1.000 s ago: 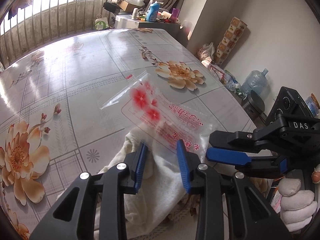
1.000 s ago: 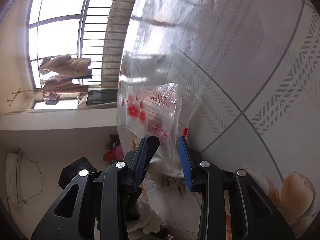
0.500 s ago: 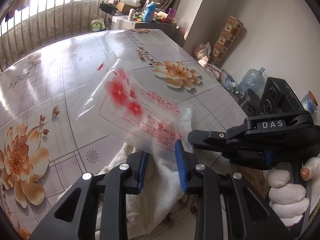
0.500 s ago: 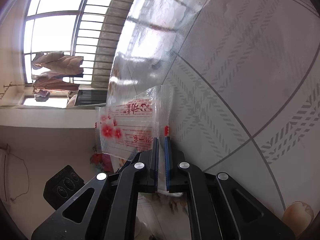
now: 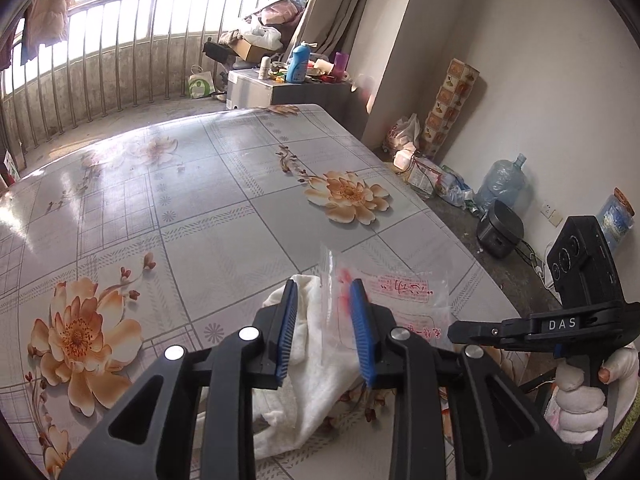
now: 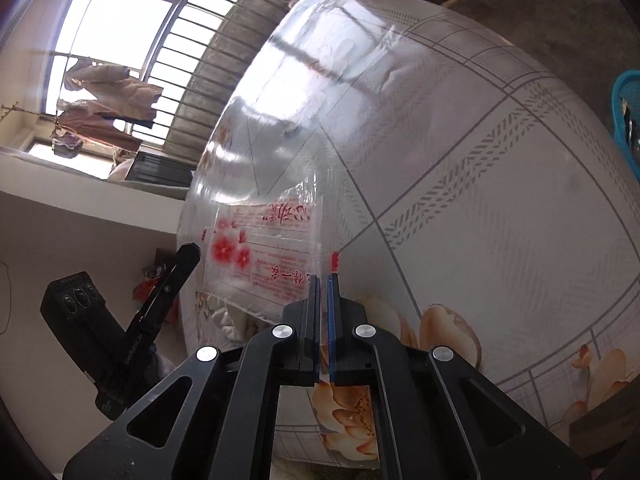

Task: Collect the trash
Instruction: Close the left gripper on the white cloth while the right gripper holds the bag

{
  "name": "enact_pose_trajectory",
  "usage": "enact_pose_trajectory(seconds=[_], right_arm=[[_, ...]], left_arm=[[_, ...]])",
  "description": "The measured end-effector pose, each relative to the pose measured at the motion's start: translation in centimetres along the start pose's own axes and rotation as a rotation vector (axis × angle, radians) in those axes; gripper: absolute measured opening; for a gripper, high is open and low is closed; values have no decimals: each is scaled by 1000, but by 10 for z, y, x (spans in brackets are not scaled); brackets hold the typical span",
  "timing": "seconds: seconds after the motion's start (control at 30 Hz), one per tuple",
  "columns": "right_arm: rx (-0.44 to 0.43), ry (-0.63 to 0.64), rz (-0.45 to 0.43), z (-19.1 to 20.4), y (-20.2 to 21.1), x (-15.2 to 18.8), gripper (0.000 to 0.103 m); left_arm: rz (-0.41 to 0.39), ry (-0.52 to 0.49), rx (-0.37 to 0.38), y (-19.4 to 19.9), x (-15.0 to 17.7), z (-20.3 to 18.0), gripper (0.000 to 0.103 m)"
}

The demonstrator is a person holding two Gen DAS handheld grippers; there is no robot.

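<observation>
A clear plastic bag [image 5: 400,292] with red flowers and red print hangs over the floral table [image 5: 200,200]. My right gripper [image 6: 324,278] is shut on the edge of the bag [image 6: 264,256], beside its red zip tab. In the left wrist view the right gripper [image 5: 452,330] comes in from the right, held by a white-gloved hand [image 5: 580,408]. My left gripper [image 5: 324,284] holds a bunched white cloth [image 5: 312,368] between its blue pads; the bag's edge crosses just in front of them. From the right wrist, one left finger [image 6: 188,250] shows beside the bag.
The table's right edge [image 5: 460,240] runs close to both grippers. On the floor beyond it stand a water jug [image 5: 504,184], a black appliance [image 5: 500,228] and plastic bags. A cluttered cabinet [image 5: 288,76] stands at the back. A blue basket [image 6: 626,100] sits past the table.
My right gripper closed on the bag's edge and lifted it. The bag swung from over the left jaws to their right. The left gripper rose with the cloth.
</observation>
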State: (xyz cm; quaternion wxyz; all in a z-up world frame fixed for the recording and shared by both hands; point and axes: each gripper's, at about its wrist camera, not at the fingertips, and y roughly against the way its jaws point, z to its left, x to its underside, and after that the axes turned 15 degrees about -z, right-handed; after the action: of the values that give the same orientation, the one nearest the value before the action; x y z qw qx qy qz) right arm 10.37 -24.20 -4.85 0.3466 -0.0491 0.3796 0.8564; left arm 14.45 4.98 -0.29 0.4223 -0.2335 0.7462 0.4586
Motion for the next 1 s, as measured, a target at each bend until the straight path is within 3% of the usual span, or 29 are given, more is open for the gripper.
enact_pose_trajectory(seconds=[0.17,0.27,0.5,0.63,1.0], right_arm=[[10,39,-24,0,13,8,1],[-4,60,-42,3,15,7,2],[-38,75,-58,1,13,-2,9],[-64,44,-49,-3,8,-2,21],[-29,29,-82,-6,-3,-5,39]], left_arm=[[46,-72,23,-13,11,-19,25],[92,-156,-17,-29,27,-27,24],[117,-96,-10,-38,37,-17,23],[116,-99,-12,-38,37,-17,23],[116,-97,-10,-38,38,-17,23]])
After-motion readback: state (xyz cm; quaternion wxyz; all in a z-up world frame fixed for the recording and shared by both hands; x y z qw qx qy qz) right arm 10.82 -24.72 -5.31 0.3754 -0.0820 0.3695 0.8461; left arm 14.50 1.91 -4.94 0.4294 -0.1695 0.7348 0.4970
